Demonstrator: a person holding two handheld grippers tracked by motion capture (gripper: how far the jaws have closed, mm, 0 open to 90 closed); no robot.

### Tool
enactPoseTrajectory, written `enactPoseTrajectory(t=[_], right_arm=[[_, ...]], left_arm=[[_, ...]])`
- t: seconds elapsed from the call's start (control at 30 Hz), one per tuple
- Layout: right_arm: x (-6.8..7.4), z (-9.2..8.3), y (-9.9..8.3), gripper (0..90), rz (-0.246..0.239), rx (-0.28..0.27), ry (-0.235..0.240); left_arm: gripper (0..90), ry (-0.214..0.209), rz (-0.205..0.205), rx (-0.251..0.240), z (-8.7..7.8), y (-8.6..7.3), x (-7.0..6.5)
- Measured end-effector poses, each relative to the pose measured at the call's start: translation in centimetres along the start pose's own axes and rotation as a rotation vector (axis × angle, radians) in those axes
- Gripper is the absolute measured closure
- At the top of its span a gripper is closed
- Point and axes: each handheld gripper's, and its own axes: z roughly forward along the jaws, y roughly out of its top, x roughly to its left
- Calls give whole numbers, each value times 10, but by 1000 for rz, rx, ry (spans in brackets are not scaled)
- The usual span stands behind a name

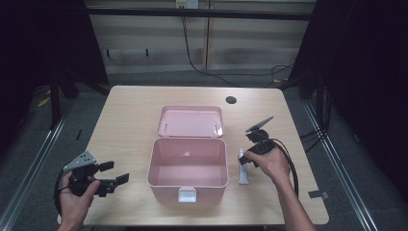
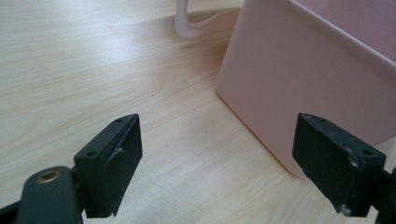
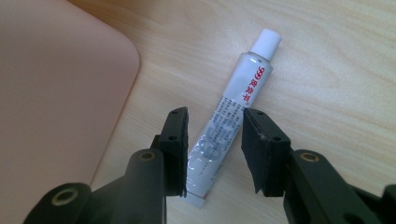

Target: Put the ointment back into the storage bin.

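Right gripper [image 1: 246, 161] is sitting, in the high view, just at the right of the pink box [image 1: 187, 180], and we are seeing it right over the white tube [image 1: 244, 169], which is lying on the table [image 1: 130, 110] beside the right wall of the box. The tube's long axis is running almost parallel to this wall, from the far side toward the person. The left gripper [image 1: 115, 174] is waiting well apart at the left of the box, with its jaws spread and nothing in them, so the right hand is clearly the nearer one.

In the left gripper view, we are looking between two wide jaws at the bare wood and at the outer wall of the pink box [image 2: 303, 74].

In the right gripper view, the right gripper [image 3: 214, 147] is straddling the lower half of the tube [image 3: 233, 116]: one jaw on each side, across the long axis, with the cap pointing away from the gripper and the box at the left. We are judging that the jaws are not yet pressing; a thin gap is showing on each side, so the tube is not gripped.
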Motion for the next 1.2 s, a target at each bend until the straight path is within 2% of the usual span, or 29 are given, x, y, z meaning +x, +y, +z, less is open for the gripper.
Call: enactPoseTrajectory(t=[0.1, 0.23, 0.37, 0.47, 0.6, 0.7, 0.93, 1.2], right_arm=[[0, 5, 1, 629, 2, 26, -18], [0, 7, 3, 639, 11, 39, -20], [-1, 12, 4, 637, 33, 54, -45], [-1, 15, 5, 636, 34, 52, -44], [2, 19, 5, 635, 33, 68, -72], [3, 22, 6, 636, 46, 72, -69], [4, 29, 6, 672, 26, 95, -81], [10, 33, 8, 703, -15, 118, -127]], left_arm=[[161, -2, 3, 2, 0, 0, -1], [161, 2, -1, 1, 1, 0, 0], [161, 3, 1, 1, 0, 0, 0], [161, 3, 1, 2, 0, 0, 0], [161, 2, 1, 1, 0, 0, 0], [161, 1, 0, -1, 0, 0, 0], [162, 2, 1, -2, 0, 0, 0], [161, 3, 1, -2, 0, 0, 0]])
